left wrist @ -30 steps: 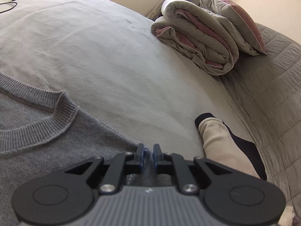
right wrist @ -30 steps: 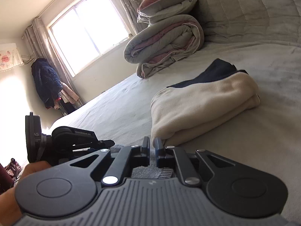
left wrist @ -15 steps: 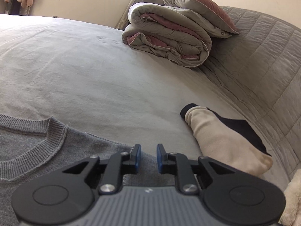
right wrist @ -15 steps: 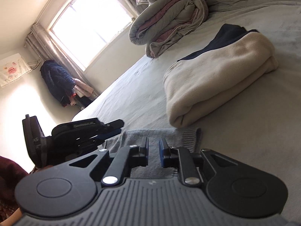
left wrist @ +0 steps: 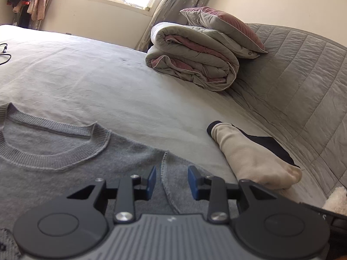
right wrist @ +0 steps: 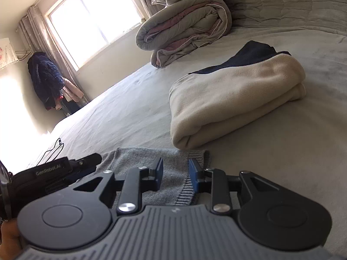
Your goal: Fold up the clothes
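Left gripper (left wrist: 171,179) fingers apart, nothing between them; it hangs low over the grey sweater (left wrist: 65,169), right above the shoulder seam where the sleeve joins the body; can't tell if the tips touch the knit. Sweater lies flat on the bed (left wrist: 108,82), ribbed round collar (left wrist: 52,151) facing up, left of the gripper.

Right gripper (right wrist: 175,171) fingers also apart, empty; under them a folded-over part of the sweater (right wrist: 151,162) with a ribbed edge (right wrist: 186,188) showing near the right finger; probably a cuff or hem, view too tight to say which. Left gripper body (right wrist: 54,173) visible at left edge of the right wrist view, just beside this sweater part.

Folded cream-and-navy garment (right wrist: 234,99) sits on the bed just beyond the sweater edge, near but not clearly touching; same garment (left wrist: 249,158) right of the left gripper.

Rolled quilt (left wrist: 193,62) with a pillow (left wrist: 223,28) on top at the far end of the bed, against the quilted headboard (left wrist: 303,82); well apart from the sweater. Black cable (left wrist: 4,54) on the bed at far left. Window (right wrist: 91,19) and hanging clothes (right wrist: 47,82) in the background.
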{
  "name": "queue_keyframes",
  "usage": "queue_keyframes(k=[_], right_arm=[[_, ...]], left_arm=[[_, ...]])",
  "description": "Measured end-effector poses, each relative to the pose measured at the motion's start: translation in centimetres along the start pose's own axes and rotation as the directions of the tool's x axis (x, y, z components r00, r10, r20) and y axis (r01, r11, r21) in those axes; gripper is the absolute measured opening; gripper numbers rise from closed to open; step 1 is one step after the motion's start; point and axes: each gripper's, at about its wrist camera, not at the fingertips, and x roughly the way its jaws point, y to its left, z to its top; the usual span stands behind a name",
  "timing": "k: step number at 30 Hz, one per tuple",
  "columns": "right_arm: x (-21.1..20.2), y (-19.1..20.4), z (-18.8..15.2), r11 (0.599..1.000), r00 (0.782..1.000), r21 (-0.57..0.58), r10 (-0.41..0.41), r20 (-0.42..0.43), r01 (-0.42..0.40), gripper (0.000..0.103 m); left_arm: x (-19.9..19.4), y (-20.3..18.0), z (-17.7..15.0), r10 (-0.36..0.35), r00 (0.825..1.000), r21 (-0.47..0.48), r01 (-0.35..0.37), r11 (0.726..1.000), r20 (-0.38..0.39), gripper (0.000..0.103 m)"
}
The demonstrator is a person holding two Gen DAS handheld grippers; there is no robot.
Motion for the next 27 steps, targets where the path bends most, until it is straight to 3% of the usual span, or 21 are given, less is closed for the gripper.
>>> queue_keyframes(k=[4,7,9,12,17,18,22,27], right_arm=[[0.2,1.8,-0.1,0.998,1.0,-0.068,-0.001,0.002,0.001,0.043],[0.4,3.1,-0.1,0.993,1.0,-0.118,-0.001,0.004,0.001,0.054],[0.3,3.9,-0.4,0.984,0.999,-0.174,-0.035,-0.001,0.034,0.058],[-0.4,4.4,-0.6,0.988,0.998,-0.146,-0.051,-0.032,0.046,0.059],[-2.8,7.9,-1.3,0.988,0.993,-0.108,0.103,-0.049,-0.108,0.066],[-3.2,8.8,-1.7,0.983,0.989,-0.115,0.141,-0.051,-0.146,0.071],[-4.4,12.2,-3.7,0.955,0.958,-0.109,0.262,-0.118,-0.275,0.072],[-5.5,14.0,-7.1,0.948,0.94,-0.154,0.235,-0.248,-0.278,0.072]], left_arm=[[-5.2,2.0,-1.6,0.059,0.998,-0.032,-0.06,0.998,-0.026,0.039],[-9.3,2.6,-3.4,0.098,0.994,-0.06,-0.101,0.993,-0.049,0.039],[-12.1,2.9,-4.6,0.122,0.991,-0.055,-0.125,0.991,-0.052,0.041],[-15.6,3.3,-5.6,0.167,0.985,-0.031,-0.168,0.985,-0.033,0.045],[-19.8,4.5,-6.0,0.213,0.977,-0.015,-0.213,0.977,-0.005,0.058],[-20.6,4.8,-6.0,0.222,0.975,-0.01,-0.222,0.975,0.003,0.059],[-23.5,6.0,-6.1,0.274,0.961,0.02,-0.274,0.961,0.029,0.064],[-26.9,8.0,-7.0,0.336,0.941,0.056,-0.337,0.94,0.042,0.067]])
